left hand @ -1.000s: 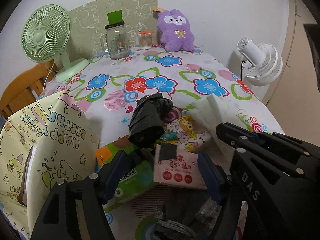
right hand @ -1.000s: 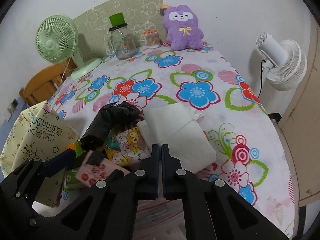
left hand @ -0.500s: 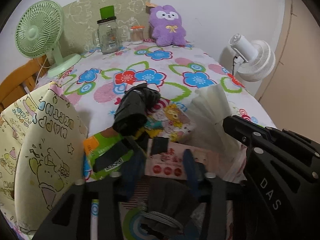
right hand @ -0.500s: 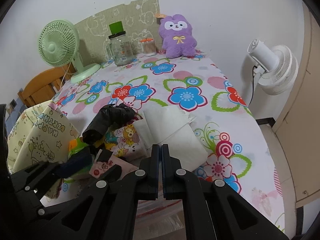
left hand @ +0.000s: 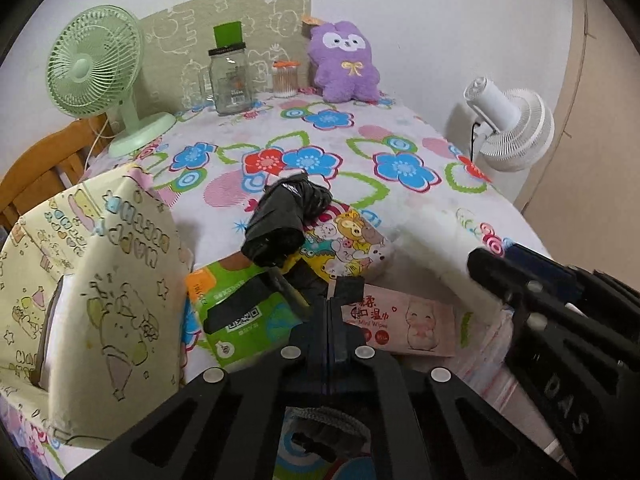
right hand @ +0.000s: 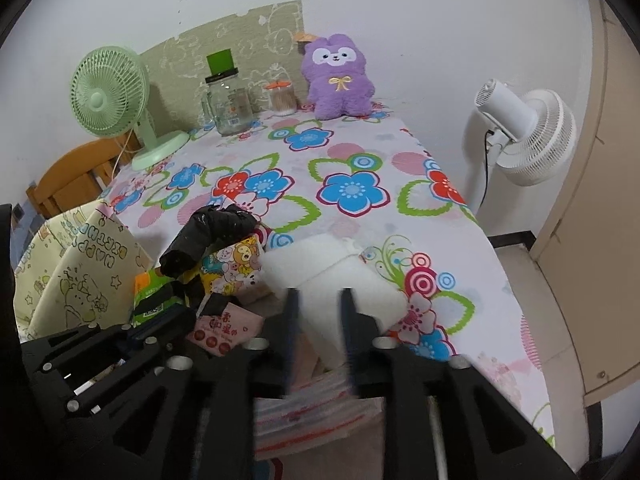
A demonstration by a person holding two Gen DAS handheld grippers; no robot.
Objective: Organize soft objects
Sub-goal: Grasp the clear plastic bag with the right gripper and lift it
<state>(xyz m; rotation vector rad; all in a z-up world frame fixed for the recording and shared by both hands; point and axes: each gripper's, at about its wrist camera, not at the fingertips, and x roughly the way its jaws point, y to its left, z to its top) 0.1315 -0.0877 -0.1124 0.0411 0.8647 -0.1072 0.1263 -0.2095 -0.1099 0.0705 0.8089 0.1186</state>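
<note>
Crumpled black bag (left hand: 286, 220), fluffy purple plush (left hand: 346, 62)

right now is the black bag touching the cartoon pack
Touching. In the left wrist view the black bag lies on the near edge of the cartoon pack with no gap; the right wrist view shows the same overlap.

The right gripper (right hand: 318, 300) has just been opening, its jaws now apart over the white folded cloth (right hand: 340, 280) on the floral surface (right hand: 352, 192), with the black bag roll (right hand: 208, 232) and cartoon pack (right hand: 234, 266) just left of it.
</note>
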